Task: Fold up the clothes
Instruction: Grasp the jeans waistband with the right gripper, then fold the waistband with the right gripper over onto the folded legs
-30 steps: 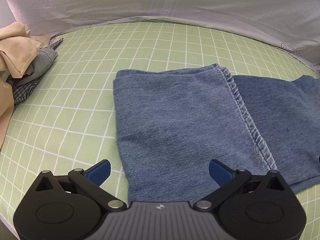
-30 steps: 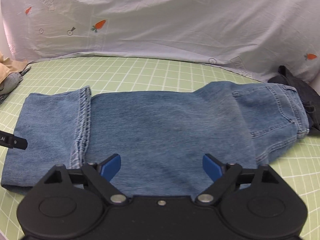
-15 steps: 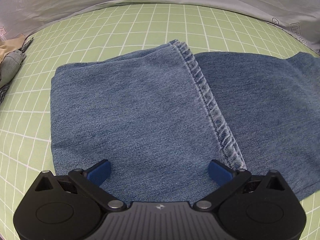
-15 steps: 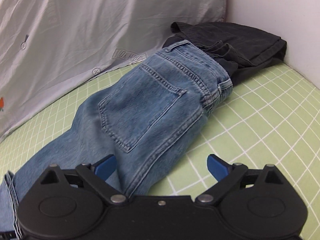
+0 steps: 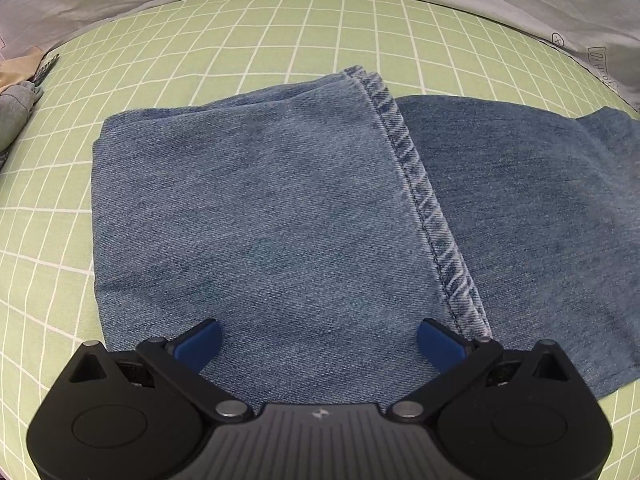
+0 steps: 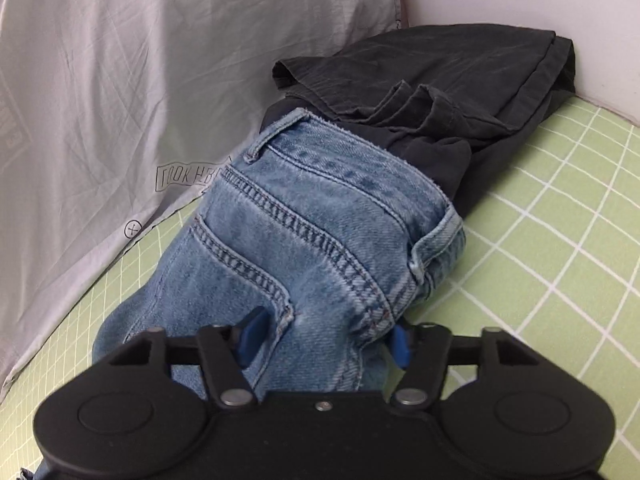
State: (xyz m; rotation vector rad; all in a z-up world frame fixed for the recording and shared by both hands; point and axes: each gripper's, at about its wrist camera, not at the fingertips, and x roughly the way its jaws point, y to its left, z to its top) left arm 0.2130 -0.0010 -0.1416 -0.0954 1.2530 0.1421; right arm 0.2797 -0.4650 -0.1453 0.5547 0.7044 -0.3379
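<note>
1. Jeans [image 5: 260, 220] lie flat on the green sheet [image 5: 240, 40], hem end folded over the legs ahead of your left gripper [image 5: 318, 344], waist end [image 6: 320, 216] resting against a dark garment [image 6: 440, 80] beyond your right gripper [image 6: 324, 338].
2. Right gripper: it is pinched on the waist denim below the pocket; likely you'll fold this end, so take every layer.
3. Left gripper: fingers spread wide, holding nothing; keep it over the fold.

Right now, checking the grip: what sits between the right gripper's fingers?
In the right wrist view, the right gripper has its fingers closing on a bunched ridge of the blue jeans near the waistband.
</note>
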